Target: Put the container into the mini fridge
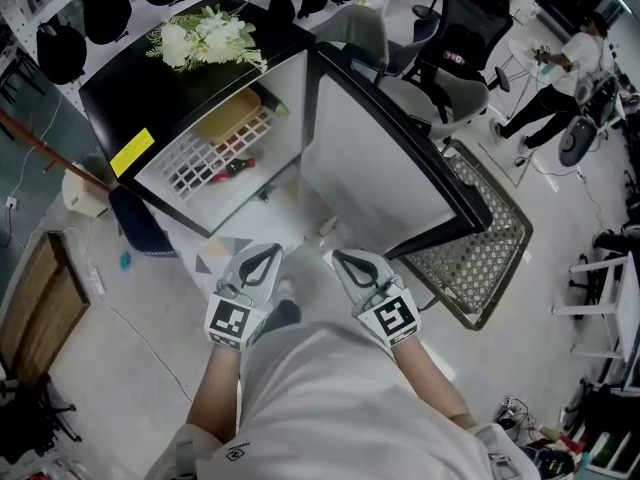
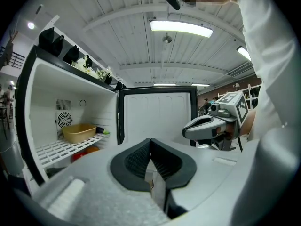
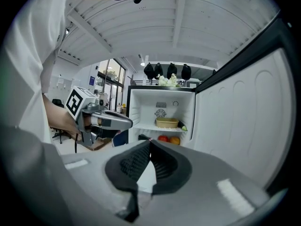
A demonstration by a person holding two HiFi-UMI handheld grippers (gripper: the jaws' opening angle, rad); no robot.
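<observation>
Clenched on nothing, the left gripper (image 1: 265, 258) and right gripper (image 1: 345, 261) hang side by side. Ahead of their tips the mini fridge (image 1: 290, 98) stands open, and the yellow container (image 1: 228, 115) sits on its wire shelf (image 1: 200, 160).

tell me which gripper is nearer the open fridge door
Right. The right gripper sits close to the fridge door, by its near edge; the left gripper is farther off to the left.

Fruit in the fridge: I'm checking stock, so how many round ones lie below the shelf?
2: a red one on the left and an orange one right beside it, both under the wire shelf. Others may be hidden deeper inside.
</observation>
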